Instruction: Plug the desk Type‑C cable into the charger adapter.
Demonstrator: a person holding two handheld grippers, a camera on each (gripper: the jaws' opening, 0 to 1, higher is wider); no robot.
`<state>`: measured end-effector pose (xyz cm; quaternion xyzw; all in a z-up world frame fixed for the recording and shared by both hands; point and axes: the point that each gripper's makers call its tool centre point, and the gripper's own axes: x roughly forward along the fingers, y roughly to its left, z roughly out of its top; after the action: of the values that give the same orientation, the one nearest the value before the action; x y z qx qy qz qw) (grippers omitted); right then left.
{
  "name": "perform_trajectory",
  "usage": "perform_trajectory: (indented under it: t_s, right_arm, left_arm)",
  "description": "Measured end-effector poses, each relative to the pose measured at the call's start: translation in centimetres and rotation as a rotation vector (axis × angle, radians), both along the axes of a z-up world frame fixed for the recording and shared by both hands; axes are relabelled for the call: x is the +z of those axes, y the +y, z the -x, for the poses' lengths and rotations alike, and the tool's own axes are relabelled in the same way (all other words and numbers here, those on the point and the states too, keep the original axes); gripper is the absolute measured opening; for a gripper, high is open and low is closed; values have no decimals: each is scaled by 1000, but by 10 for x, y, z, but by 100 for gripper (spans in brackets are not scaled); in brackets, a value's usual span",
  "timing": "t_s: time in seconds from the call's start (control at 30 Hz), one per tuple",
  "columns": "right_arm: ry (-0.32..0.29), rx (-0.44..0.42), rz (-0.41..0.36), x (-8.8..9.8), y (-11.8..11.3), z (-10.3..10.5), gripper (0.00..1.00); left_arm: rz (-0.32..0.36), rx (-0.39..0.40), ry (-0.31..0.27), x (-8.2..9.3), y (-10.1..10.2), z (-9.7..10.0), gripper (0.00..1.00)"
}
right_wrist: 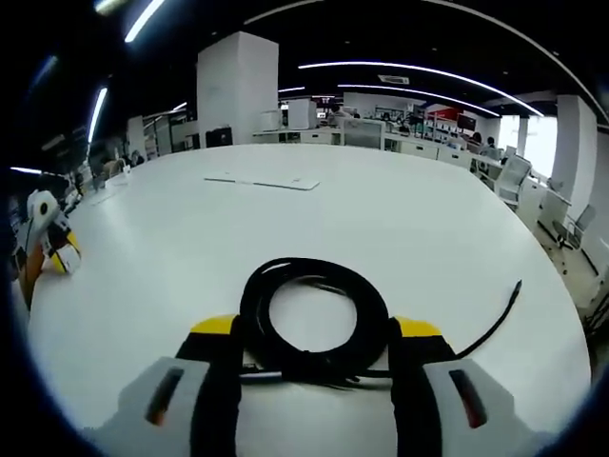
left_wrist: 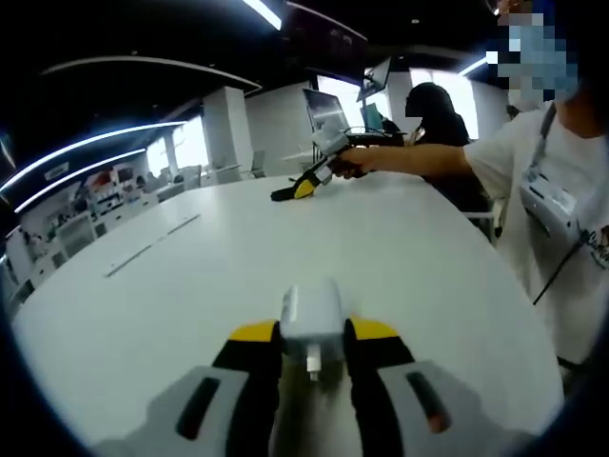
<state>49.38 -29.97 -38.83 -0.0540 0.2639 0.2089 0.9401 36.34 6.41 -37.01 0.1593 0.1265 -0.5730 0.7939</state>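
A white charger point(left_wrist: 310, 319) is pinched between the jaws of the left tool point(left_wrist: 312, 354) above the white counter point(left_wrist: 238, 257). A coiled black cable point(right_wrist: 314, 319) is framed on the counter by the spread jaws of the right tool point(right_wrist: 314, 357), its plug end point(right_wrist: 515, 289) trailing to the right.

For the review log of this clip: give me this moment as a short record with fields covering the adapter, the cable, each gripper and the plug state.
adapter: white charger adapter between the left gripper jaws, gripped
cable: black Type-C cable coiled on the white table, loose plug end trailing right
right gripper: jaws open, astride the coil
plug state: not yet plugged in
bystander: person standing beside the table
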Motion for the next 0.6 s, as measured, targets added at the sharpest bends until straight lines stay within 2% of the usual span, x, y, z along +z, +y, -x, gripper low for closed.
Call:
perform_trajectory:
  t_s: [0.6]
  right_arm:
    - [-12,13,-9,2,8,13,62]
  left_arm:
    - [-6,2,3,-1,2,-2,26]
